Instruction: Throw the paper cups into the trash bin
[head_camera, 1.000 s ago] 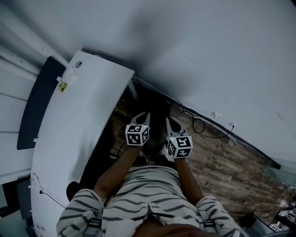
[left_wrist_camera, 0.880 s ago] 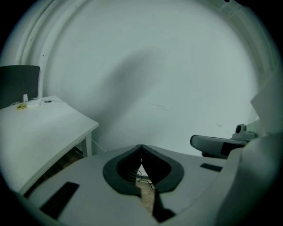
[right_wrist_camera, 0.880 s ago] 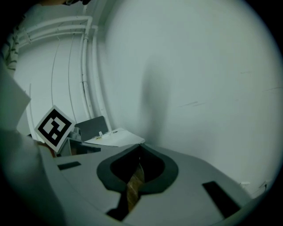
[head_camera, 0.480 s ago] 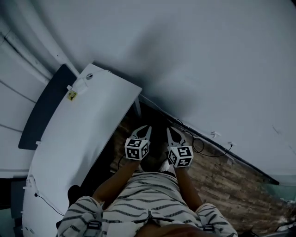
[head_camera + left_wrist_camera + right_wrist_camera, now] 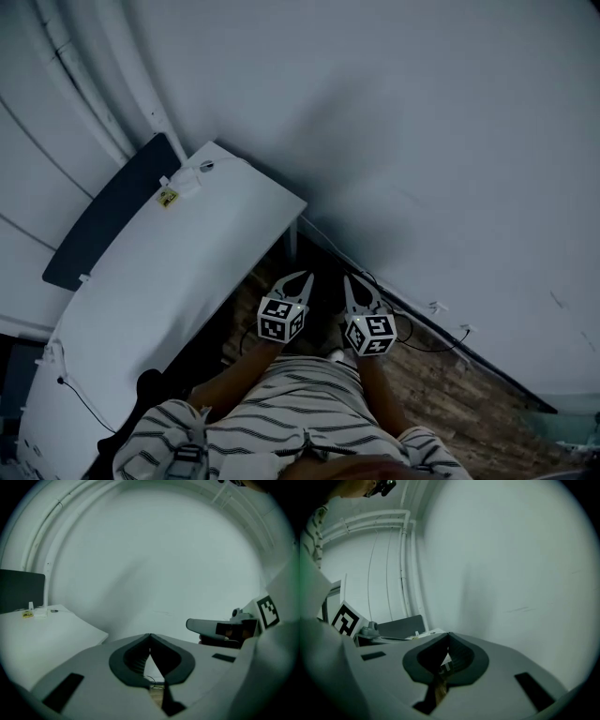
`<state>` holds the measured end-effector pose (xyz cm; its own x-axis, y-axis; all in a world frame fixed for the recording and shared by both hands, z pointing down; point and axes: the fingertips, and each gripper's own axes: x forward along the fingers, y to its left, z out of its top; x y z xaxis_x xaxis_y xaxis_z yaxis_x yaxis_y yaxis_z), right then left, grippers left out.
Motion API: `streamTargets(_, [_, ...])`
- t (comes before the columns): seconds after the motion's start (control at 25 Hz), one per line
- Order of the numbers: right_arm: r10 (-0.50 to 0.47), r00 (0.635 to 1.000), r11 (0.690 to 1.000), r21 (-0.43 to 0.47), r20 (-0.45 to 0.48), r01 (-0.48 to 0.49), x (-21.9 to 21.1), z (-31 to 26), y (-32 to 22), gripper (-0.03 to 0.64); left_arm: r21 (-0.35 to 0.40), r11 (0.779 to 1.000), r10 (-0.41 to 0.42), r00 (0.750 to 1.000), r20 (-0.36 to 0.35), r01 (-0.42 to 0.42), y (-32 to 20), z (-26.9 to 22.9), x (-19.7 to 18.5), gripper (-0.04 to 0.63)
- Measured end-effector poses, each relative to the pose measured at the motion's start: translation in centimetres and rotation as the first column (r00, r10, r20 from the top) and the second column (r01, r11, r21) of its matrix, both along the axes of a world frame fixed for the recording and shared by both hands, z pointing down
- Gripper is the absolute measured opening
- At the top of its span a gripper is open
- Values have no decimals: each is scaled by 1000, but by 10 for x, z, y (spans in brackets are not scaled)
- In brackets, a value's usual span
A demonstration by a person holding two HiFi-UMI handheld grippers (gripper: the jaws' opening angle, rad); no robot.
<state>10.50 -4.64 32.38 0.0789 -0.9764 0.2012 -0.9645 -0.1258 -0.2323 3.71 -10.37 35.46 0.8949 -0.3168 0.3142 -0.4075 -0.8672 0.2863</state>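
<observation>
Left tongs (image 5: 303, 277): closed, the two tips pressed together with nothing between them; held low in front of the person's body and aimed at the wall
Right tongs (image 5: 350, 279): closed in the same way, tips meeting and nothing gripped; just beside the left tongs, the two roughly parallel and apart
Marker cubes: one sits at the rear of each pair of tongs, the left cube (image 5: 281, 319) and the right cube (image 5: 370, 334), both with black and white squares facing up
Forearms: the bare left forearm (image 5: 234, 366) and right forearm (image 5: 378, 386) run back from the cubes to a striped shirt (image 5: 300, 417)
Floor (image 5: 450, 394): wood-patterned planks lie below the tongs, dim in shadow, with a dark cable (image 5: 412, 334) looped near the foot of the wall
Desk (image 5: 169, 291): white top, to the left of the left tongs; a small yellow tag (image 5: 169, 197) lies near its far end and a thin cord (image 5: 80, 398) runs over its near part
Dark panel (image 5: 108, 225): stands along the desk's left edge
Wall (image 5: 431, 141): plain and pale, ahead of both tongs; white pipes (image 5: 94, 84) run along it at the upper left
Paper cups and trash bin: none of the three views shows where they are
</observation>
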Motion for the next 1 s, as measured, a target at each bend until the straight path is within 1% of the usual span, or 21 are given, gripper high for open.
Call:
streamTargets(0.12, [-11, 1000, 1000, 14, -13, 11, -2, -8, -1, 9, -22, 1000, -17, 999, -45, 16, -4, -7, -5, 23])
streamTargets(0.36, [-28, 999, 999, 38, -32, 29, -7, -20, -5, 9, -4, 1000, -17, 994, -108, 16, -5, -18, -12, 23])
streamTargets(0.52, [-20, 999, 998, 59, -29, 22, -7, -26, -3, 9, 30, 1000, 1, 994, -111, 3, -2, -21, -13, 23])
streamTargets(0.84, [-27, 999, 996, 86, -29, 30, -6, -30, -2, 9, 115, 993, 8, 993, -118, 6, -5, -35, -16, 23])
streamTargets(1.0, [-21, 999, 995, 100, -50, 26, 1, -32, -7, 9, 149, 989, 12, 991, -134, 8, -11, -40, -10, 24])
